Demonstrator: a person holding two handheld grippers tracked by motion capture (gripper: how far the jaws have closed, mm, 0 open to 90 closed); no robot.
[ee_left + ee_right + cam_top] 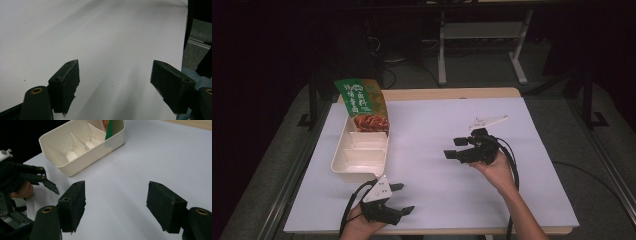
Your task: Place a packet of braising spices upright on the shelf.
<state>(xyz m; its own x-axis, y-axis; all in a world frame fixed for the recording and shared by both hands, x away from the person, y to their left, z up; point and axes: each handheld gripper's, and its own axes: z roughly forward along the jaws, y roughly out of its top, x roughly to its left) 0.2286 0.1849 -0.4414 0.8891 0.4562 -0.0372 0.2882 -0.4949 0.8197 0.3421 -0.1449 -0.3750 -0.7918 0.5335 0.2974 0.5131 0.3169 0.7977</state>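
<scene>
Your left gripper sits nearer the cream plastic divided tray, whose long axis runs away from you. Both it and your right gripper gape wide, empty.

bright sheet, dark surroundings, soft blur throughout.

A white sheet is covering most of a wooden table, whose pale edge is showing at twelve o'clock and along the near side. Grey carpet is flanking the table at nine and three o'clock. Beyond it, toward twelve o'clock, the room is lying in near darkness, where the white legs of another desk are standing on the floor. Metal rails are running along both sides of the table. Light is falling mainly on the sheet.
</scene>
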